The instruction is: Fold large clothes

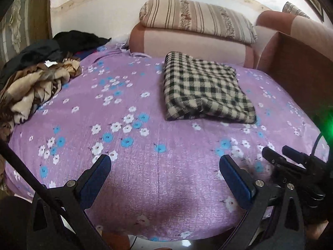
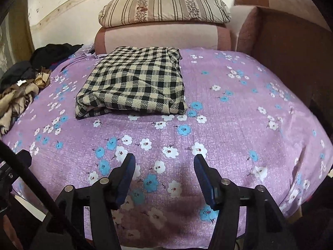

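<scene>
Left wrist view shows my left tool (image 1: pixel 165 164) spread wide and empty over the bed (image 1: pixel 166 198), the folded checked garment (image 1: pixel 205 88) resting at about one o'clock, well apart. From the right wrist view, my right tool (image 2: pixel 164 163) is also released, holding nothing, with the same garment at eleven o'clock. The unfolded clothes heap (image 1: pixel 35 83) lies at ten o'clock from my left tool, so I judge my left hand nearer for fetching the next piece.

The scene is evenly lit by soft light. A green glare (image 1: pixel 329 120) is seen at the left view's right edge. Straight lines are bent by fisheye distortion, corners are darkened, and slight blur is noticed.
</scene>
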A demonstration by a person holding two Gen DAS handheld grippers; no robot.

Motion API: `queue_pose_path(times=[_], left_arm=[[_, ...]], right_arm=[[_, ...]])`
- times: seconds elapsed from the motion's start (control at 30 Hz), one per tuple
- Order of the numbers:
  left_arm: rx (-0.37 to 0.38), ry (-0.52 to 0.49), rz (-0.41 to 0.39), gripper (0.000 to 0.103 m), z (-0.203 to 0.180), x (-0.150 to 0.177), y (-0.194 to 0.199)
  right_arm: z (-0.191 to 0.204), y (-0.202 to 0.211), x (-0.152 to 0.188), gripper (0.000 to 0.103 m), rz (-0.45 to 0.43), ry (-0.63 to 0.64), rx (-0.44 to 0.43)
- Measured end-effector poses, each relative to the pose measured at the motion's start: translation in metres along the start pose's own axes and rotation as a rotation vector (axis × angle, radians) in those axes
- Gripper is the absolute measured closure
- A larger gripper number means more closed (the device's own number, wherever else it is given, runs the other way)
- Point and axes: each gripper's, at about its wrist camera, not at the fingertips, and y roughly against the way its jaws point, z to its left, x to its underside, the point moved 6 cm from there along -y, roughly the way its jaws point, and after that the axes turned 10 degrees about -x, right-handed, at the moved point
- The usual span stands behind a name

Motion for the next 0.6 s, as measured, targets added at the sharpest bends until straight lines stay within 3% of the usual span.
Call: queue_pose_path(times=[0.6], left_arm=[[-0.004, -0.006, 0.087, 0.0, 0.002, 0.011, -0.027]], right_arm=[[0.005, -0.016, -0.002, 0.036, 0.021, 0.062, 0.075]])
